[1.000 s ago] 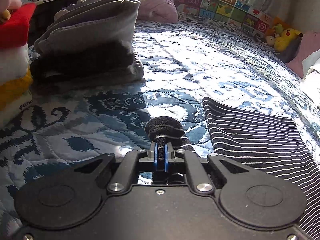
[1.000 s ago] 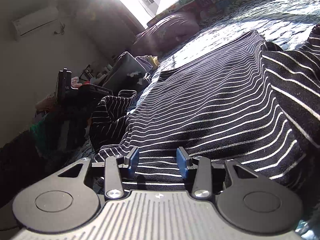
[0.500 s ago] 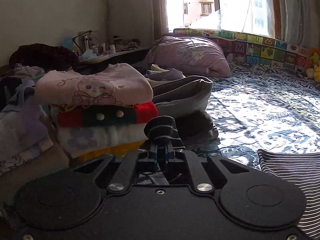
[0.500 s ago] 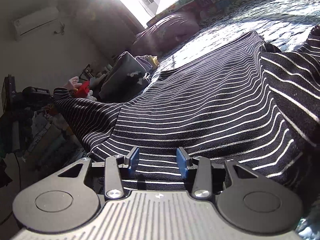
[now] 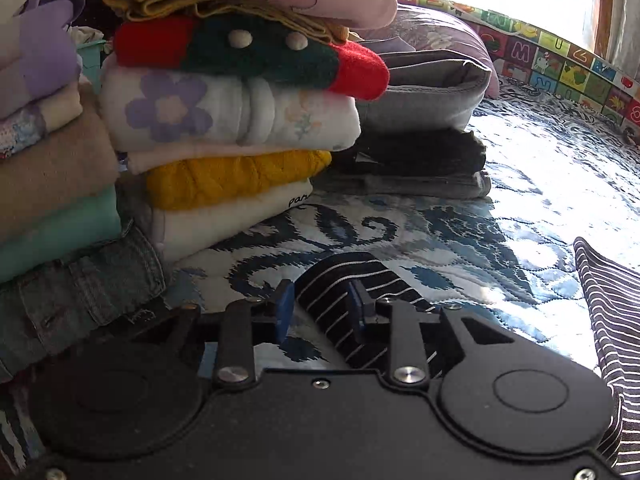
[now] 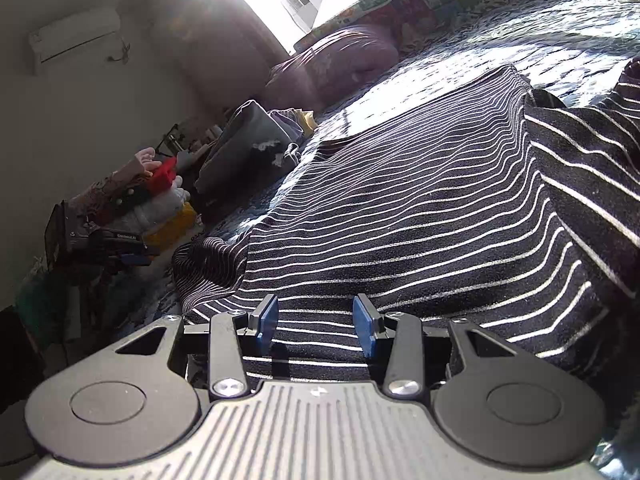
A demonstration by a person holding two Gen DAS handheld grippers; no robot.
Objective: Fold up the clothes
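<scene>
1. Along the bed's left edge, stacks of folded clothes (image 5: pixel 240 120) stand on the blue patterned quilt (image 5: pixel 460 240), with a pink top uppermost and a red and green knit under it.
2. Just right of them lies a lower grey and black folded pile (image 5: pixel 428 128), with a purple pillow (image 5: pixel 432 32) behind it.
3. Left gripper (image 5: pixel 320 312) is released, its blue pads spread either side of a striped sleeve (image 5: pixel 352 292) lying on the quilt.
4. Right gripper (image 6: pixel 314 322) is likewise released, hovering over the black and white striped shirt (image 6: pixel 420 200), which is spread flat across the quilt's middle, one part rumpled at the far right.
</scene>
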